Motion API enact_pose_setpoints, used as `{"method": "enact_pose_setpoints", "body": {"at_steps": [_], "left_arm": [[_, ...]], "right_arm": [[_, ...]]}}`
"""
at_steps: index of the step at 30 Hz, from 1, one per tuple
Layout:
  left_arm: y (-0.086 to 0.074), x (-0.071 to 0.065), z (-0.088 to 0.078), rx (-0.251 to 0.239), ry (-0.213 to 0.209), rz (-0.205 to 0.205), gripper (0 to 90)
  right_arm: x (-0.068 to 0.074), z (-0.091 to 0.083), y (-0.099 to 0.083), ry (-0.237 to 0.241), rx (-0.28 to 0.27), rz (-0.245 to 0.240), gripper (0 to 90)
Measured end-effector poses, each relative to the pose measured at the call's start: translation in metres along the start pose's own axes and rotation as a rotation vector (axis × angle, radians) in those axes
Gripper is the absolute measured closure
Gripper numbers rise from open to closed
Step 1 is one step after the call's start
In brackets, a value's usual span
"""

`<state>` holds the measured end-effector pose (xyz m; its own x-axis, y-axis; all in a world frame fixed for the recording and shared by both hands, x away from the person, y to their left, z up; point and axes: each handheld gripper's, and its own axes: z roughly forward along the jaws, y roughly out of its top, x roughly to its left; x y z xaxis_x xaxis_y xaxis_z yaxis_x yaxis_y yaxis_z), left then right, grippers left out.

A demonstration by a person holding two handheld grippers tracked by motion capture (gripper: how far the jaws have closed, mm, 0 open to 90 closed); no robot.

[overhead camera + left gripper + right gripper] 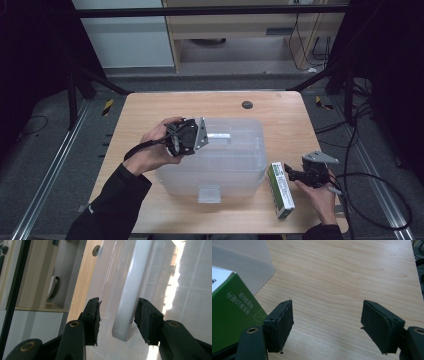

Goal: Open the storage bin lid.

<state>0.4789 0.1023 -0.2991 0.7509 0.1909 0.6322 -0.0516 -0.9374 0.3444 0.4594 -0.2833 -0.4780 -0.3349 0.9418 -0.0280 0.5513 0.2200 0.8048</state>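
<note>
Wooden table [140,107]: green carton [280,190] lies flat right of the clear lidded bin [235,165], long axis front-to-back. Bin mid-table, long axis crosswise. Left gripper [117,315] straddles its white lid latch [127,302], pads not touching. Right gripper [327,322] open, empty, beside carton.

You see a translucent, glossy plastic bin [235,160], a matt wood-grain surface [280,115], a smooth green cardboard box [280,190], and rough black claw pads [280,325].

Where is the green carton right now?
In the high view the green carton lies flat on the table's right front part, between the clear plastic bin and the right gripper, whose open fingers are beside it.
</note>
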Motion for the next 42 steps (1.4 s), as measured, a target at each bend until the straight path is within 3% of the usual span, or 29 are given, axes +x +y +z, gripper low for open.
{"method": "enact_pose_setpoints", "body": {"at_steps": [13, 26, 27, 35, 39, 41, 42], "left_arm": [[0.001, -0.003, 0.004, 0.024, -0.013, 0.026, 70.8], [0.004, -0.003, 0.004, 0.040, -0.017, 0.044, 72.0], [0.003, -0.007, 0.002, 0.041, 0.021, -0.016, 72.0], [0.004, -0.006, 0.002, 0.056, 0.017, -0.028, 72.1], [0.005, -0.007, 0.001, 0.060, 0.026, -0.056, 72.1], [0.009, 0.007, 0.000, 0.050, 0.088, 0.132, 72.1], [0.009, 0.007, 0.000, 0.046, 0.095, 0.133, 72.0]], "right_arm": [[0.001, 0.000, 0.000, 0.007, 0.003, 0.000, 27.8], [0.001, -0.003, 0.004, 0.014, -0.008, -0.002, 32.1], [0.001, -0.003, 0.004, 0.014, -0.008, -0.002, 32.1], [0.004, -0.008, 0.009, 0.032, -0.019, -0.003, 39.7], [0.005, -0.012, 0.013, 0.044, -0.031, -0.009, 44.4], [0.006, -0.015, 0.016, 0.053, -0.039, -0.014, 46.6], [0.007, -0.016, 0.017, 0.055, -0.041, -0.014, 47.6]]}}
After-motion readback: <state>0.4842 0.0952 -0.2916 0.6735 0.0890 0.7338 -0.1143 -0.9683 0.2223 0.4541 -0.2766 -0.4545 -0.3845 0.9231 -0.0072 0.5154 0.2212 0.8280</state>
